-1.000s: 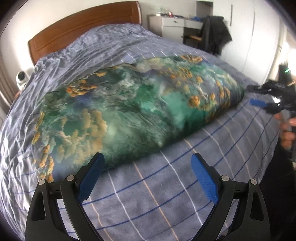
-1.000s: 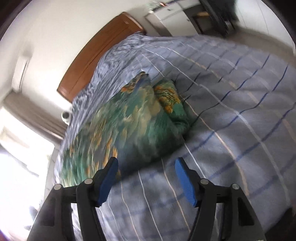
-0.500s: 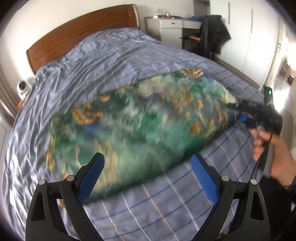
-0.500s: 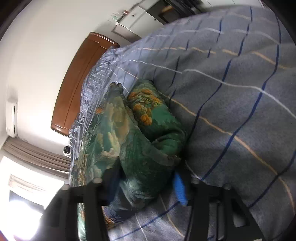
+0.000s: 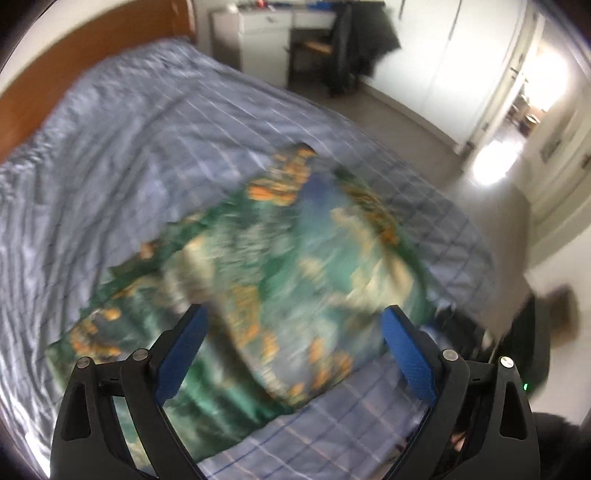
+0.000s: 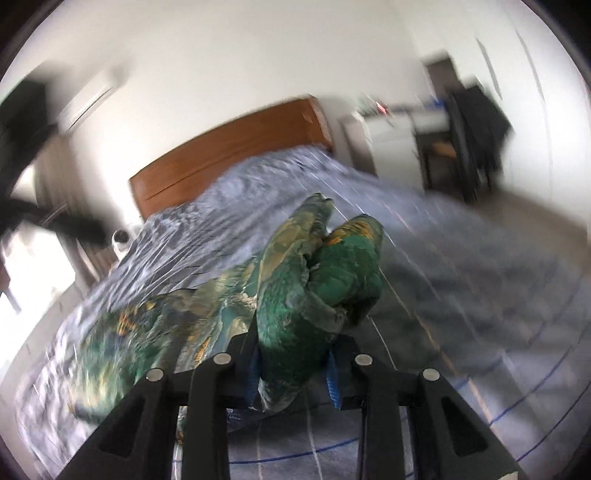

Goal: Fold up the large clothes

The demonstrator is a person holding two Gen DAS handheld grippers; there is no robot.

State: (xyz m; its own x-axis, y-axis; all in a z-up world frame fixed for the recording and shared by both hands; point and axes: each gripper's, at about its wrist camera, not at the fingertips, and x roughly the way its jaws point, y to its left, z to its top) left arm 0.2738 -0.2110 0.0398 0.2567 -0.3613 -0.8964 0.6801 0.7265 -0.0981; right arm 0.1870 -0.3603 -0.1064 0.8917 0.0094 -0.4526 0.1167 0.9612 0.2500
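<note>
A large green garment (image 5: 280,280) with orange and cream print lies on the blue checked bedspread (image 5: 129,140), its right end lifted and bunched. My left gripper (image 5: 293,332) is open and empty, hovering over the garment's near edge. My right gripper (image 6: 293,365) is shut on the garment's bunched right end (image 6: 325,280) and holds it up off the bed. The rest of the garment (image 6: 155,325) trails down to the left in the right wrist view. Both views are motion-blurred.
A wooden headboard (image 6: 229,155) stands at the far end of the bed. A white desk (image 5: 266,33) and a chair draped with dark clothing (image 5: 354,44) stand beyond the bed. Bare floor (image 5: 424,122) and an open doorway (image 5: 524,110) are to the right.
My right gripper closed on the garment's right end and lifted it off the bed. My left gripper swung right and closer over the garment, staying open.
</note>
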